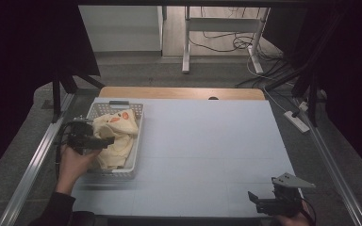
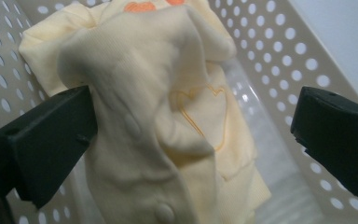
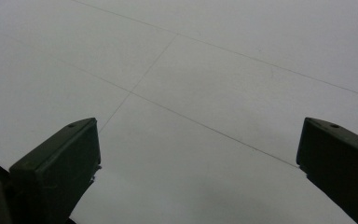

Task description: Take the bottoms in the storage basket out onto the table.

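A pale yellow garment (image 1: pixel 116 135) with orange marks lies bunched in a white perforated basket (image 1: pixel 138 141) at the table's left side. My left gripper (image 1: pixel 104 141) hovers over the basket, open, its jaws spread wide on either side of the garment (image 2: pixel 168 116), which shows a stitched heart outline and a snap button. The basket's holed walls (image 2: pixel 279 51) rise around the cloth. My right gripper (image 1: pixel 257 200) rests near the table's front right corner, open, with bare table surface (image 3: pixel 191 93) between its jaws.
The light blue-grey table top (image 1: pixel 207 146) stretches between the two grippers. A wooden strip (image 1: pixel 179 92) runs along its far edge. Metal rails (image 1: pixel 33 160) flank the table, and cables and a power strip (image 1: pixel 298 120) lie on the floor beyond.
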Action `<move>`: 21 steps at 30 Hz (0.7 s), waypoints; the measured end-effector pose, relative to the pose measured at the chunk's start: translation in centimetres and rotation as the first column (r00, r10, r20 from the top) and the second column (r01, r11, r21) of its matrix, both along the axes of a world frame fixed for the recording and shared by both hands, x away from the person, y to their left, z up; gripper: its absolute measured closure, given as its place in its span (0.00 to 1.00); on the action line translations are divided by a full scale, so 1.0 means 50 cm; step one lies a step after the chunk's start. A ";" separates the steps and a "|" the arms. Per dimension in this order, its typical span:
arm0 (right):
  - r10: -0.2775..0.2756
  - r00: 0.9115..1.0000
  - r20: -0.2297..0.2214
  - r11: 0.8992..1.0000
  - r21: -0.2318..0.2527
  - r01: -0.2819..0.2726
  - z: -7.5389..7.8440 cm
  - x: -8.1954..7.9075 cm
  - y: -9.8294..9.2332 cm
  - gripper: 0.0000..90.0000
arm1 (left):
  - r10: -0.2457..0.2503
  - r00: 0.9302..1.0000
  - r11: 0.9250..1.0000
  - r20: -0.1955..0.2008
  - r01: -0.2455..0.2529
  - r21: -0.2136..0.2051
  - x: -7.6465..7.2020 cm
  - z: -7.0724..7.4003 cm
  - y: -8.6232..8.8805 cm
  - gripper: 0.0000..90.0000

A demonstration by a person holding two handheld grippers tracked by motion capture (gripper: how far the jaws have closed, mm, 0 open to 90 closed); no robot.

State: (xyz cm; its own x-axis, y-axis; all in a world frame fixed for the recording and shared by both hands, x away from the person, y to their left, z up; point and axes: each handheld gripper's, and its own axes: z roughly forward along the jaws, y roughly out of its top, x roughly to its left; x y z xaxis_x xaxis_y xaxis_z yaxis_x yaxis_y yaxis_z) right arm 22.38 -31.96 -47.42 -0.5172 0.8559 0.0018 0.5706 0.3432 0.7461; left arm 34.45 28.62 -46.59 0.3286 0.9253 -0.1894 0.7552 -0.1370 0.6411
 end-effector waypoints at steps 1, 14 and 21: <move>0.000 1.000 0.000 1.000 0.000 0.000 0.000 0.000 0.000 0.00 | 0.000 1.000 1.000 -0.007 0.000 -0.002 0.005 -0.001 0.000 0.00; 0.002 1.000 -0.001 1.000 -0.002 -0.002 0.000 0.000 0.001 0.00 | 0.005 0.996 1.000 -0.094 -0.004 0.006 0.063 -0.020 -0.013 0.08; 0.003 1.000 -0.001 1.000 0.000 -0.003 -0.001 0.001 0.001 0.00 | -0.018 0.991 1.000 -0.135 0.017 -0.013 0.079 -0.024 -0.014 0.33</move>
State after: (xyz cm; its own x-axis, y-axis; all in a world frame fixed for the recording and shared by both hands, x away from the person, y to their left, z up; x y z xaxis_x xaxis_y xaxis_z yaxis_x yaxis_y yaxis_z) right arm 22.41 -31.93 -47.45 -0.5195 0.8545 0.0025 0.5707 0.3447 0.7453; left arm 38.39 27.94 -47.77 0.3155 0.9171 -0.2436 0.8323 -0.1441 0.5353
